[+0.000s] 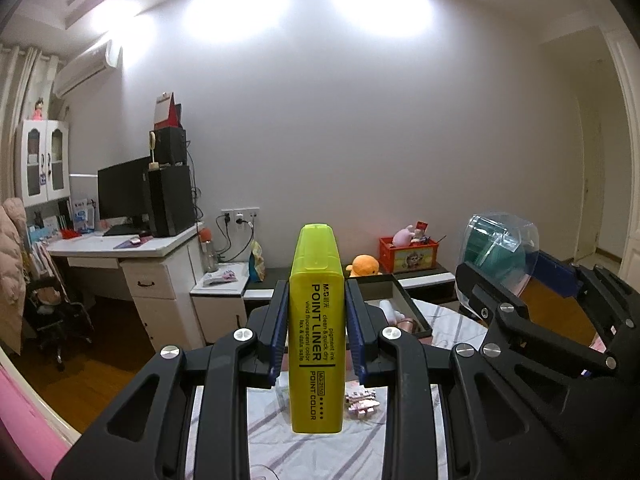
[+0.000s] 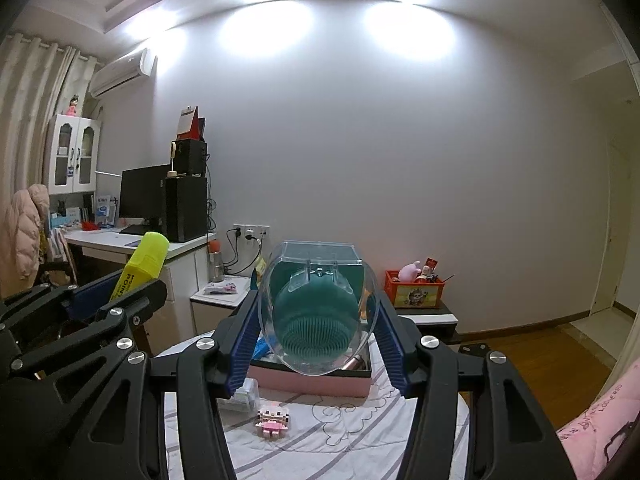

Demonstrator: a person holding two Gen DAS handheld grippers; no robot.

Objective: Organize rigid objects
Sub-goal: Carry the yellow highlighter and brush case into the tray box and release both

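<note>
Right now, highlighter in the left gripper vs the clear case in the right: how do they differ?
The yellow highlighter is opaque, slim and flat-sided; the clear case is see-through, bulbous, with a teal bristled brush inside. The highlighter carries black print; no print shows on the case. The left gripper has its jaws narrow on the highlighter; the right gripper has them set wider around the case. Both are held off the bed, clamped between blue pads.
</note>
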